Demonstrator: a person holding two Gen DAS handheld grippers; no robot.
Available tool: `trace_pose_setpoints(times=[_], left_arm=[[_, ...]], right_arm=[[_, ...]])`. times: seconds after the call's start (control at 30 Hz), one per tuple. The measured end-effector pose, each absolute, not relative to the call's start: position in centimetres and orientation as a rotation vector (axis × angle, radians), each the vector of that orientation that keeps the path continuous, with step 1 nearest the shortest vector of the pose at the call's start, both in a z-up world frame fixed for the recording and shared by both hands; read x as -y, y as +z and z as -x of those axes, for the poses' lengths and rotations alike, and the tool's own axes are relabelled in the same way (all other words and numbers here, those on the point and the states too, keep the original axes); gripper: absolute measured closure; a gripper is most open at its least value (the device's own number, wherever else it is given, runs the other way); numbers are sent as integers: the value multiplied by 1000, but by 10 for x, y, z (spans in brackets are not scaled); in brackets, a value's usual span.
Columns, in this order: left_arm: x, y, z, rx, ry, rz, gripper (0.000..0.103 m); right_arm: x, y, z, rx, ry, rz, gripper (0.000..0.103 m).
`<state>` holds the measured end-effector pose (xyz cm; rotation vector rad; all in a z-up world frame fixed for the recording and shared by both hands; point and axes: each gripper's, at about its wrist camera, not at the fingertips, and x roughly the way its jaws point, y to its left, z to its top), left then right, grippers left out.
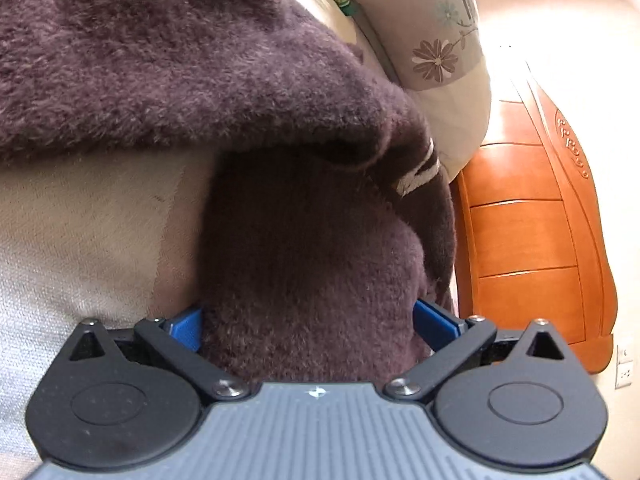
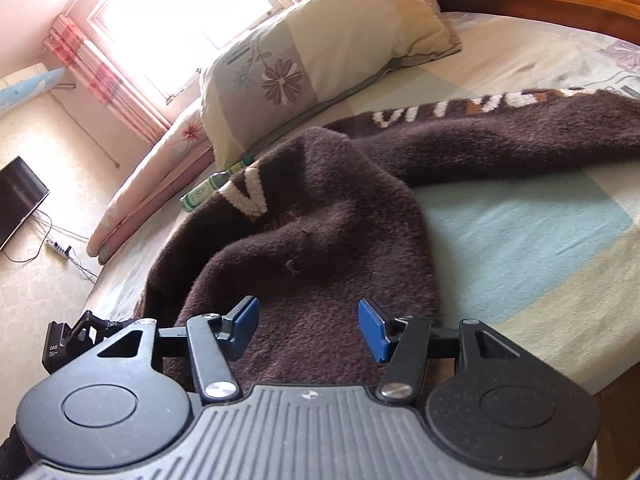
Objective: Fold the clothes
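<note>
A fuzzy dark brown sweater [image 1: 192, 64] with white letters lies rumpled on the bed. In the left wrist view a thick fold of it fills the space between the jaws of my left gripper [image 1: 308, 326], which stand spread very wide and open; the blue pads [image 1: 188, 326] flank the fabric, their tips partly hidden by it. In the right wrist view the sweater [image 2: 320, 216] spreads from the near edge toward the far right. My right gripper [image 2: 308, 328] hovers over its near end, open, with nothing pinched between the blue pads [image 2: 374, 330].
A floral pillow [image 2: 320, 40] and a green bottle [image 2: 208, 188] lie beyond the sweater on the patterned sheet [image 2: 520, 232]. An orange wooden cabinet [image 1: 532, 240] stands beside the bed. A TV [image 2: 18, 196] and a power strip [image 2: 60, 248] are down at the left.
</note>
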<state>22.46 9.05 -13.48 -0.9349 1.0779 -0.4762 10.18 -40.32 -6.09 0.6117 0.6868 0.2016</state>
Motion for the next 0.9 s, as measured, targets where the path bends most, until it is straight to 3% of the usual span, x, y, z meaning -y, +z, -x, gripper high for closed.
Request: trace_pose_setpoints(times=[0.17, 0.43, 0.63, 0.73, 0.9], left_arm=[[-92, -139, -203, -1071, -543, 931, 2], [-84, -132, -232, -1063, -497, 893, 5], [-87, -136, -220, -1018, -504, 848, 17], [-90, -137, -219, -1023, -495, 861, 18], [-83, -137, -223, -1027, -472, 845, 23]], right_arm=[[390, -64, -99, -707, 276, -611, 40], [344, -78, -102, -795, 369, -540, 40], [275, -72, -93, -843, 433, 22, 35], [245, -85, -92, -855, 462, 253, 35], [208, -106, -84, -740, 391, 645, 35]])
